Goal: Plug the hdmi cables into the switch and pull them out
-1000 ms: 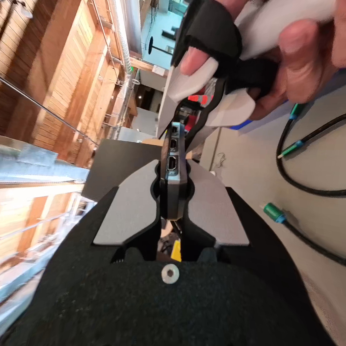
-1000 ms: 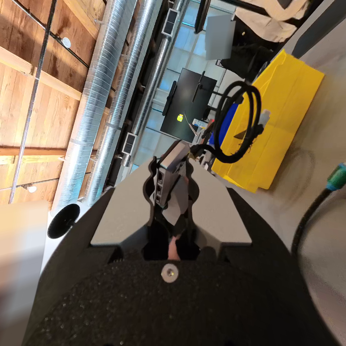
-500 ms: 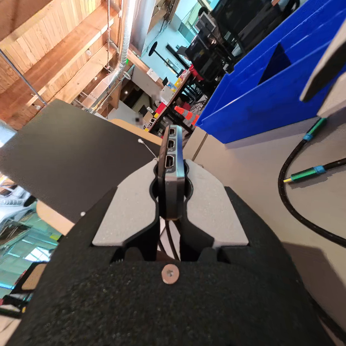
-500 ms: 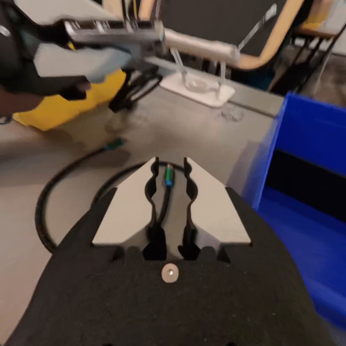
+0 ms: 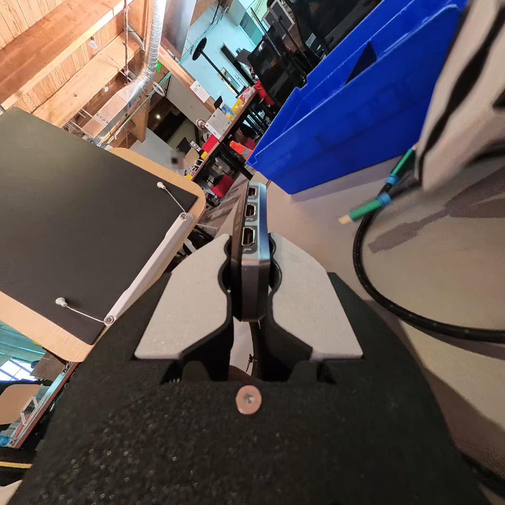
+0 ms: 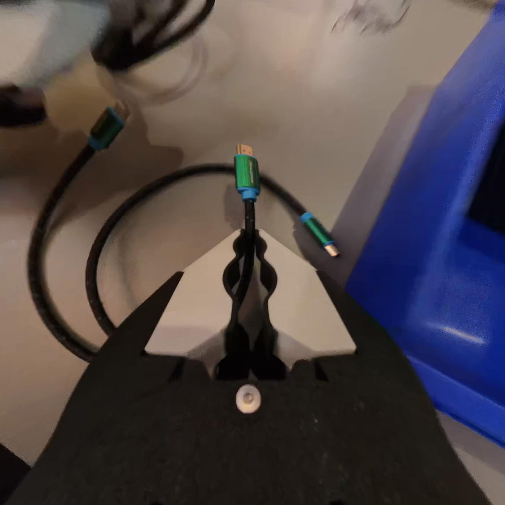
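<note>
In the left wrist view my left gripper is shut on the dark grey HDMI switch. It holds the switch on edge above the table, with three empty ports facing forward. In the right wrist view my right gripper is shut on a black HDMI cable just behind its green plug, whose gold tip points away from me. Two more green plugs lie on the table, one to the left and one to the right. The right gripper shows blurred at the top right of the left wrist view.
A blue bin stands close on the right of the cables and also shows in the left wrist view. Black cable loops lie on the grey table. A black board with a wooden rim is left of the switch. Across from one pair of fingers to the other is roughly 15 cm.
My right gripper has left the switch, dropped to the table and closed on the cable behind a green plug. My left gripper keeps hold of the switch and has tilted.
</note>
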